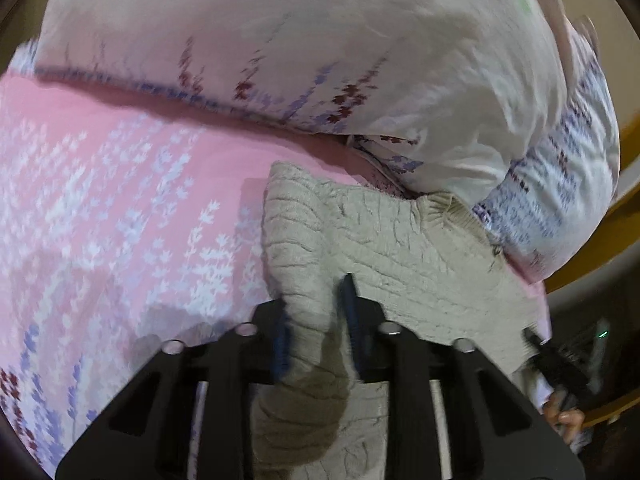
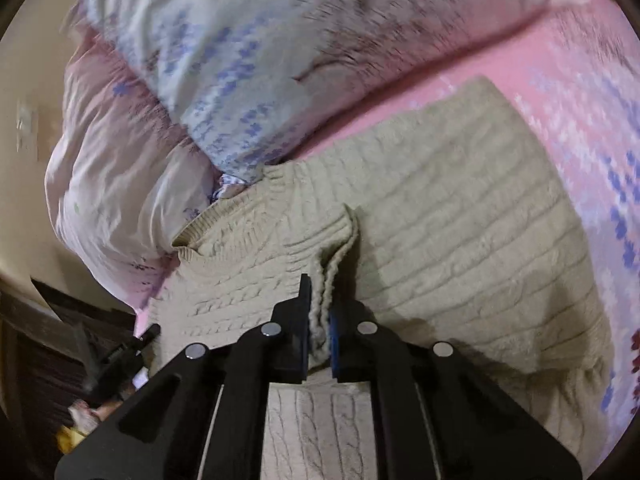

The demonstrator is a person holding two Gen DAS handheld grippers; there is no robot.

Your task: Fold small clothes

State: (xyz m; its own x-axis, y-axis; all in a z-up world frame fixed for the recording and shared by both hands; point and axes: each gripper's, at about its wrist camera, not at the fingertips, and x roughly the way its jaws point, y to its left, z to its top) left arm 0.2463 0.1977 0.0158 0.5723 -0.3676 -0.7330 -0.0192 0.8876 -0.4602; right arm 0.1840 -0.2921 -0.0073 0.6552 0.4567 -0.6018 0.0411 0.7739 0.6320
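Knitwear dominates both views: a beige cable-knit sweater [image 2: 460, 216] lies on a pink sheet [image 1: 100, 184] printed with white and purple floral sprigs. Its surface is thick, with raised cable ridges running across the body, and a ribbed collar [image 2: 208, 224] sits at the end nearest a large pale duvet [image 1: 320, 40]. The duvet, patterned with purple and dark red flowers, is bunched just beside the sweater, touching it at the collar end.

The left gripper [image 1: 316, 312] has its fingers closed on a gathered bunch of the knit, which bulges between them and hangs down toward the camera. The right gripper [image 2: 320, 312] pinches a ribbed edge of the sweater, folded double between its nearly shut fingers; this looks like a cuff or hem, though blur makes it hard to say which. That held part is lifted and lies over the flat body of the garment. In the left wrist view the right gripper appears at the sweater's far edge.
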